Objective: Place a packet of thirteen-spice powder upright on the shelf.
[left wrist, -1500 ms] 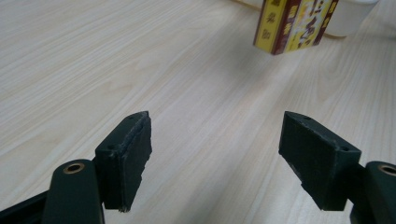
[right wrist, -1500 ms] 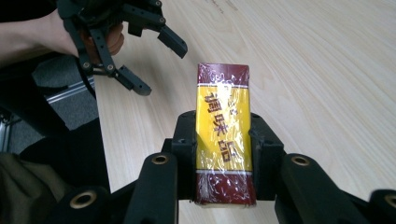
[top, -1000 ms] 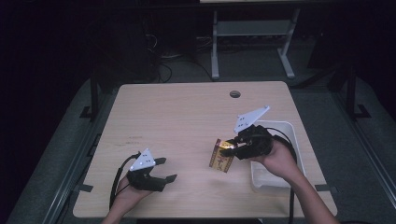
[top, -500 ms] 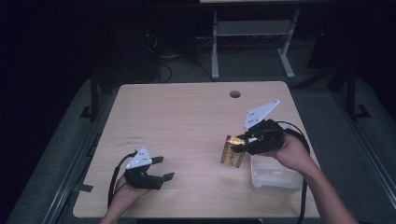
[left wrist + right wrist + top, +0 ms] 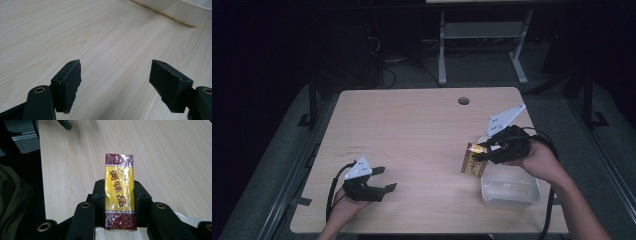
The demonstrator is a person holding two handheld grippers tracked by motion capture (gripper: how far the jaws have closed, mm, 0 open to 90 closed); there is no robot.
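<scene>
In the high view, a rectangular bench [image 5: 412,145] of pale, matte wood-grain laminate with rounded corners and a small round cable hole near its far edge stands over a dark floor. The right gripper [image 5: 486,150], black with a grey three-cornered plate on top, is clamped on a slim packet [image 5: 474,161] of dark red and yellow, held just above the near-left rim of a translucent white plastic tub [image 5: 511,190] with rounded corners that sits at the bench's right side. The left gripper [image 5: 383,179] rests low over the near-left part of the bench, its jaws parted with nothing between them, well apart from the packet. In the left gripper view, the two matte black jaws, blocky with chamfered tips and brass-ringed screw holes, stand clearly apart over bare, finely streaked wood grain; the smooth white wall of the tub [image 5: 180,10] shows at the top right. In the right gripper view, the jaws press on both long sides of the packet [image 5: 119,192], a flat oblong box wrapped in glossy, crinkled clear film: a yellow middle band with dark red characters, and dark red ends edged by thin white lines. It points out over the bench [image 5: 170,157], and the tub's white rim [image 5: 185,218] lies beneath the jaws.
</scene>
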